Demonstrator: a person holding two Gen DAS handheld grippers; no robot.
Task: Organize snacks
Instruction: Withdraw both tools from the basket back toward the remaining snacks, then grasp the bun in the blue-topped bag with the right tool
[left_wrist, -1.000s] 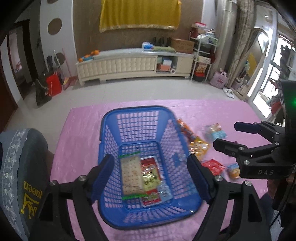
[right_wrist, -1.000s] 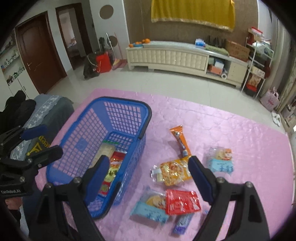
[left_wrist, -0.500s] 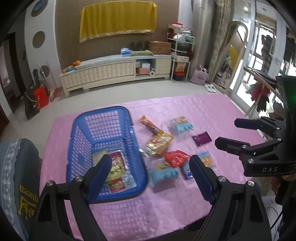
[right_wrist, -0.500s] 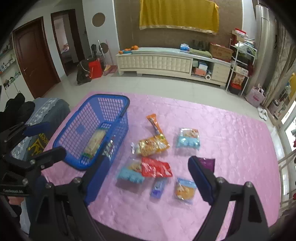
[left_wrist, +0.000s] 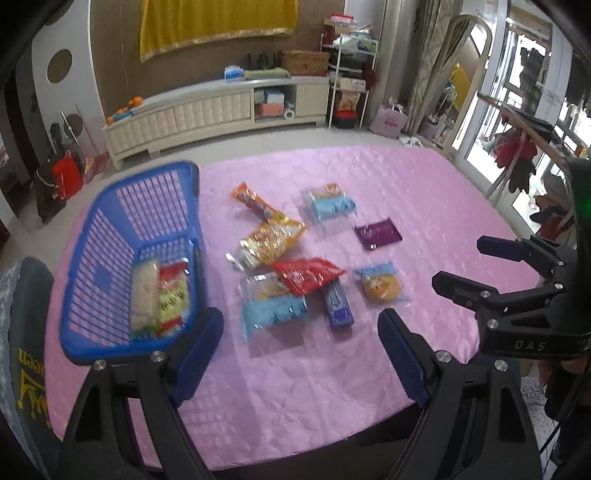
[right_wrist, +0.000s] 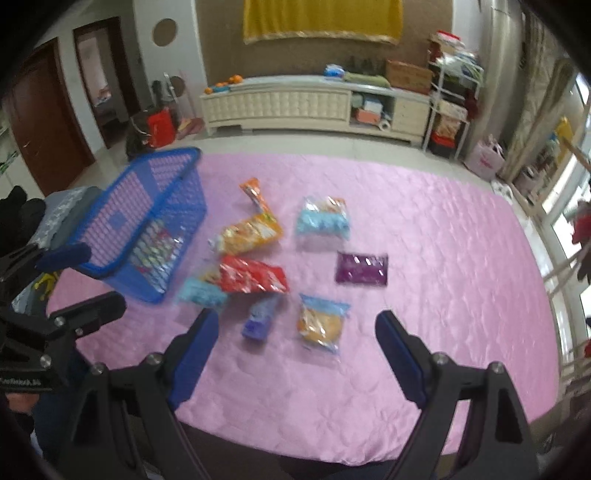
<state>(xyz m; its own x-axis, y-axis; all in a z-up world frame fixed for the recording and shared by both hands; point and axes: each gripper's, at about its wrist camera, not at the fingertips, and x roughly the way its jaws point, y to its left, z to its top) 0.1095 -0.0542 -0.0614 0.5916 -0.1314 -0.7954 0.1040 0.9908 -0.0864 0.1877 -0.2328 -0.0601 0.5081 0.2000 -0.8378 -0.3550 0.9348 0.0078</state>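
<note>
- Left gripper (left_wrist: 300, 350) wide, nothing between jaws; right gripper (right_wrist: 296, 350) wide, empty too
- Loose snack packets on pink desk (left_wrist: 424, 184); blue basket (left_wrist: 110, 229) at 9 o'clock of them, two packets inside
- Red packet (left_wrist: 310, 275) overlaps a clear cake pack (left_wrist: 271, 306)
- Judged light, crinkly, slippery film; contents crushable: pinch a sealed edge, gently

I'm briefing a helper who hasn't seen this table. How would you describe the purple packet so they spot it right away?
Start at the blue basket on the left of the pink tablecloth, then look right past the cluster of snack packets. The purple packet lies flat, alone, at the cluster's right edge. It is the only plain dark purple one, touching no other packet.
</note>
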